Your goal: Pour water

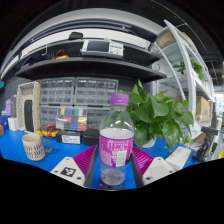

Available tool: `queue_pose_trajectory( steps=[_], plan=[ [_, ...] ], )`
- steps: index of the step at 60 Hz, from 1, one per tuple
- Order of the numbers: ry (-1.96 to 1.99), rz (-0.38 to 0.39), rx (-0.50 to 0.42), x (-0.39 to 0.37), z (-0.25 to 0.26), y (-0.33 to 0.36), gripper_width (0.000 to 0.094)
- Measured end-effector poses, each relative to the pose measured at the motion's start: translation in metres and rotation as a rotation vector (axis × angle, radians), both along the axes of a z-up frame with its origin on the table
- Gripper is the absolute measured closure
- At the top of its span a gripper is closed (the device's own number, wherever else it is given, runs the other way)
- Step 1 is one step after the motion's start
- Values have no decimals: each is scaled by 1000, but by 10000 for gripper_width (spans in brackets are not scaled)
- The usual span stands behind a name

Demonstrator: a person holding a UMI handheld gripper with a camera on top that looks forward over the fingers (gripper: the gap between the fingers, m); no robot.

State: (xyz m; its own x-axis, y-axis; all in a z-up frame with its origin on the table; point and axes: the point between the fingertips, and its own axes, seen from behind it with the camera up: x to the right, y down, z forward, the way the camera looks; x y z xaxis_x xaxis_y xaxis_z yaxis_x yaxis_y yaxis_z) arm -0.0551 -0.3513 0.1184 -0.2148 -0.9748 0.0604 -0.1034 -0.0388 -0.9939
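While your gripper point(116, 165) clamps both pads on the upright water bottle point(116, 140), a paper cup point(35, 146) sits at ten o'clock, a plant point(160, 115) at two.

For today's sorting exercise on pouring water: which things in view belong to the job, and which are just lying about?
Belongs to the job:
water bottle, purple-capped, standing between the gripper fingers
pale cup on the blue table, probably the target

Just lying about:
leafy plant
shelves
clear drawer boxes

Clear bottle point(116, 148), purple cap, pink label; blue table point(20, 150).
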Motion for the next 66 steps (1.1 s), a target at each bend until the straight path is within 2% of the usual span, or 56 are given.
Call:
queue_pose_trajectory(
  steps=[1, 3, 9, 14, 23, 29, 33, 48, 66],
  plan=[
    [-3, 1, 5, 1, 1, -1, 309],
    [-9, 4, 12, 4, 3, -2, 425],
    [6, 55, -10, 9, 2, 4, 512],
    [2, 61, -30, 9, 2, 4, 609],
    [16, 66, -80, 12, 2, 12, 613],
    [40, 56, -163, 16, 3, 16, 615],
    [66, 55, -272, 19, 9, 23, 615],
    [190, 55, -831, 47, 29, 73, 614],
    [242, 112, -1478, 79, 44, 141, 615]
  ],
)
